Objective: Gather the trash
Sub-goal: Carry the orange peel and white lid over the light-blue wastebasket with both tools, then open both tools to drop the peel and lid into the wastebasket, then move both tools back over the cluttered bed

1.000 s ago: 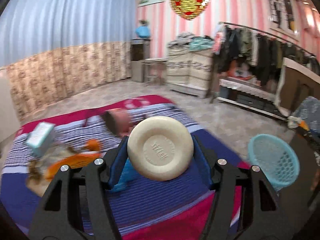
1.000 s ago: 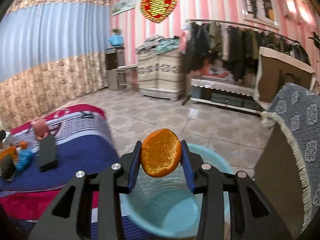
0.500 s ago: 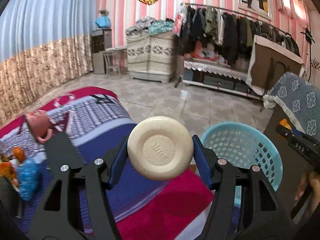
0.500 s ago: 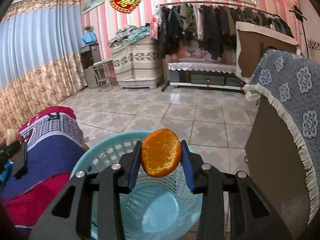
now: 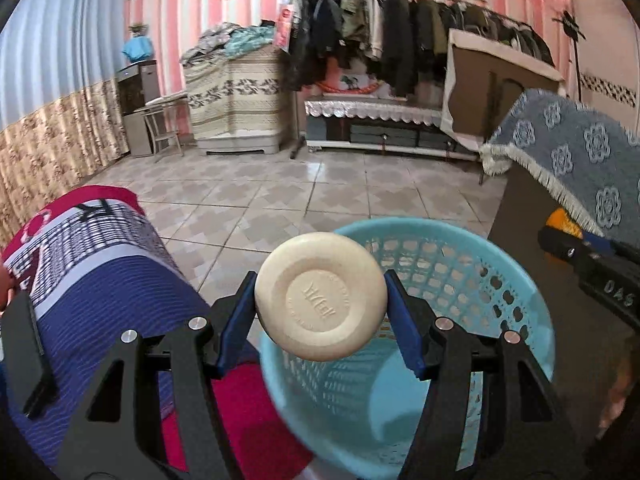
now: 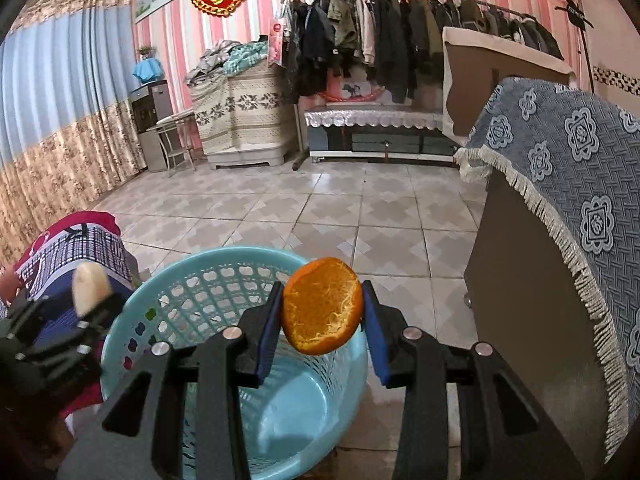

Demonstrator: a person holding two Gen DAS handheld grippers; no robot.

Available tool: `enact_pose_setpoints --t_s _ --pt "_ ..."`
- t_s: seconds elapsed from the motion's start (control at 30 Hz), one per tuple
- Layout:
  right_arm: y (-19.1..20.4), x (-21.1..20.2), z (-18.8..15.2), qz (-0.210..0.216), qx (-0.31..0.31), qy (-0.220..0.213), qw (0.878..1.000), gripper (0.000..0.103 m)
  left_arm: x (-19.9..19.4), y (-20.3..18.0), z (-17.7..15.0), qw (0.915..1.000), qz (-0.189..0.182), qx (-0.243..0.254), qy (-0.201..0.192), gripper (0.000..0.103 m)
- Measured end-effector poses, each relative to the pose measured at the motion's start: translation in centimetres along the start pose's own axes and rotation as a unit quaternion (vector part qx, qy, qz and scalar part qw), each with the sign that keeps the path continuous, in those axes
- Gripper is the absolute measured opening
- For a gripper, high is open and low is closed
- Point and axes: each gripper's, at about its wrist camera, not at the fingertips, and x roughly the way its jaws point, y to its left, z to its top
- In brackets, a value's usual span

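Note:
My left gripper (image 5: 321, 312) is shut on a round cream lid (image 5: 321, 297), held over the near-left rim of the light blue plastic basket (image 5: 472, 276) on the floor. My right gripper (image 6: 322, 320) is shut on a piece of orange peel (image 6: 322, 305), held above the open mouth of the same basket (image 6: 192, 284). The basket's inside looks bare. In the right wrist view the left gripper (image 6: 52, 332) shows at the far left with the lid (image 6: 90, 286) edge-on. In the left wrist view the right gripper (image 5: 592, 268) enters from the right with the peel (image 5: 564, 222).
A bed with a striped blue and red cover (image 5: 92, 276) lies left of the basket, with a black phone (image 5: 24, 356) on it. A brown cabinet under a blue fringed cloth (image 6: 560, 184) stands close on the right. Tiled floor (image 6: 320, 208) stretches to a clothes rack (image 6: 400, 40).
My left gripper swung right from over the bed to the basket, carrying the lid. My right gripper moved forward and sank a little over the basket, still holding the peel.

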Motion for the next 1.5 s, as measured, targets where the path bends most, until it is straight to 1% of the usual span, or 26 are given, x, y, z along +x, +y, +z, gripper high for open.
enact_pose_setpoints --t_s 0.1,0.27,0.33,0.37,0.4,0.53,0.63,0.77,0.93,1.03,1.1,1.13,1.17,1.23,1.4,1.5 --pt "0.4 0.4 -0.1 -0.002 0.007 0.008 1.000 0.039 0.7 -0.3 0.0 0.9999 0.003 0.010 0.006 0.061" --pt "1.1 0.6 -0.2 -0.003 0.003 0.015 1.000 0.038 0.9 0.4 -0.1 0.9999 -0.002 -0.001 0.012 0.062" --pt "1.1 0.4 -0.2 -0.004 0.001 0.013 1.000 0.038 0.9 0.6 0.0 0.9999 0.000 -0.008 0.011 0.073" --pt "1.1 0.4 -0.2 -0.003 0.003 0.014 1.000 0.038 0.7 0.8 0.1 0.9999 0.005 -0.013 0.007 0.081" --pt "1.1 0.4 -0.2 -0.003 0.004 0.015 1.000 0.038 0.5 0.9 0.1 0.9999 0.007 -0.015 0.002 0.084" --pt "1.6 0.2 -0.2 0.003 0.009 0.016 1.000 0.039 -0.4 2.3 0.2 0.9989 0.038 -0.026 -0.012 0.085" --pt "2.6 0.3 -0.3 0.014 0.000 0.018 1.000 0.039 -1.3 3.8 -0.2 0.9970 0.058 -0.046 -0.019 0.089" --pt "4.4 0.9 -0.7 0.029 -0.008 0.025 0.999 0.039 -3.1 5.5 -0.7 0.9928 0.100 -0.055 -0.037 0.094" --pt "6.8 1.4 -1.3 0.042 -0.024 0.033 0.998 0.039 -4.0 8.0 -0.9 0.9885 0.112 -0.094 -0.039 0.094" --pt "7.4 1.9 -1.6 0.049 -0.029 0.040 0.998 0.039 -4.3 8.9 -1.0 0.9867 0.117 -0.106 -0.039 0.094" --pt "7.7 1.9 -1.7 0.052 -0.030 0.042 0.997 0.043 -4.4 9.4 -1.1 0.9856 0.119 -0.114 -0.038 0.094" --pt "7.7 1.7 -1.5 0.049 -0.029 0.038 0.998 0.053 -4.5 9.6 -1.2 0.9852 0.120 -0.116 -0.038 0.094" --pt "7.6 1.5 -1.4 0.048 -0.025 0.032 0.998 0.068 -4.5 9.9 -1.3 0.9849 0.121 -0.118 -0.038 0.094" --pt "7.4 0.8 -1.1 0.051 -0.015 0.017 0.998 0.078 -4.8 10.1 -1.5 0.9843 0.123 -0.121 -0.037 0.094" --pt "7.8 0.4 -1.0 0.055 -0.018 0.010 0.998 0.081 -5.9 11.6 -1.9 0.9813 0.132 -0.135 -0.036 0.095" --pt "8.5 0.0 -0.9 0.057 -0.026 0.005 0.998 0.081 -7.3 12.7 -2.3 0.9793 0.141 -0.140 -0.039 0.095"
